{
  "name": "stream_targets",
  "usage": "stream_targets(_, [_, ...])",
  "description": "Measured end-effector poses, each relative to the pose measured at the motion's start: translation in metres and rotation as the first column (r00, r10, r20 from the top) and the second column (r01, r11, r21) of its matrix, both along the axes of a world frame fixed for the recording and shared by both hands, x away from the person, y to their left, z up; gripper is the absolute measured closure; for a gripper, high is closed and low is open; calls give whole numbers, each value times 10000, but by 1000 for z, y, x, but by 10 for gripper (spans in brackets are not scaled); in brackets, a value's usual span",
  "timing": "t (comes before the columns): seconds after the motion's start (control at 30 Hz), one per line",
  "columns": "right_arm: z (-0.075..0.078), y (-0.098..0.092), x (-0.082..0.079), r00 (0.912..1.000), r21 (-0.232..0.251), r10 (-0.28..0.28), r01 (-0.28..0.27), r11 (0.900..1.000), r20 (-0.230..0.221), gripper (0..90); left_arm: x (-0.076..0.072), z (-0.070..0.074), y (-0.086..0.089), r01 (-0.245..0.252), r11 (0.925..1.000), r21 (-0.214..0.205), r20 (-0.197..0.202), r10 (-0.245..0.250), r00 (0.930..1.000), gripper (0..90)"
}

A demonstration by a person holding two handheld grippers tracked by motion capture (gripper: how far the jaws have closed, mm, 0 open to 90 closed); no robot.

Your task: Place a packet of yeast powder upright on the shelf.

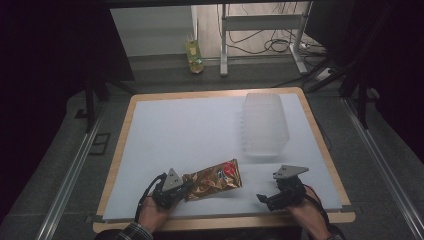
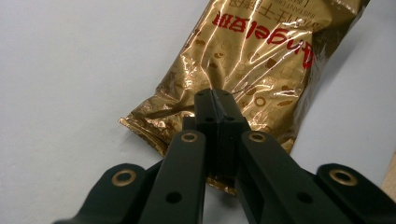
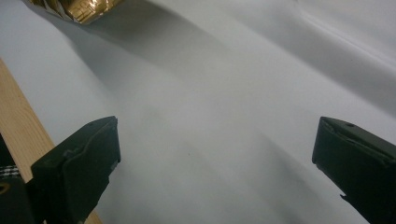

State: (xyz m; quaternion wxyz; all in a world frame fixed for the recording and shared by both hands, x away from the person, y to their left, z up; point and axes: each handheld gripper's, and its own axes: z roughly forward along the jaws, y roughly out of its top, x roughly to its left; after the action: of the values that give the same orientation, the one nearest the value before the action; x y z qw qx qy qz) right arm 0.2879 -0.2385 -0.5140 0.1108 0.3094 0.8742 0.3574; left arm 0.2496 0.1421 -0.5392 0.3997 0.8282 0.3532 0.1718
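A gold foil snack bag with red print lies near the front of the white table sheet. My left gripper is at the bag's left end, and in the left gripper view its jaws are pressed together on the crinkled edge of the gold bag, with my left gripper shut on it. My right gripper rests to the right of the bag near the front edge. In the right gripper view my right gripper stands wide open over bare sheet, with a corner of the gold bag at top left.
A translucent plastic tub lies at the back right of the sheet. The wooden table edge frames the sheet. Beyond the table a yellow bottle stands on the floor beside a metal frame and cables.
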Motion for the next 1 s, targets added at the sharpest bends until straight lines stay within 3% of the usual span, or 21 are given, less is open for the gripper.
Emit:
stream_targets(0.3, [5,7,0,9986,548,129,-101,9984,-505,12,-1,-3,5,-129,9999,78,-244,131,9996,898])
stream_targets(0.33, [6,8,1,9979,633,164,-124,9979,-634,14,0,-7,4,-268,9964,801,-376,298,9988,898])
stream_targets(0.4, [8,10,2,9954,771,224,-152,9969,-929,15,2,-8,8,-297,9990,346,-558,316,9979,898])
stream_targets(0.57, [10,20,6,9887,1113,452,-292,9934,-1432,14,2,-8,8,-304,9990,328,-584,323,9978,898])
stream_targets(0.8, [11,44,11,9803,926,810,-651,9936,-1800,21,3,-8,10,-212,9994,255,-664,229,9975,897])
stream_targets(1.0, [15,61,20,9755,994,880,-690,9926,-2015,83,4,-8,10,-209,9995,222,-705,224,9973,897])
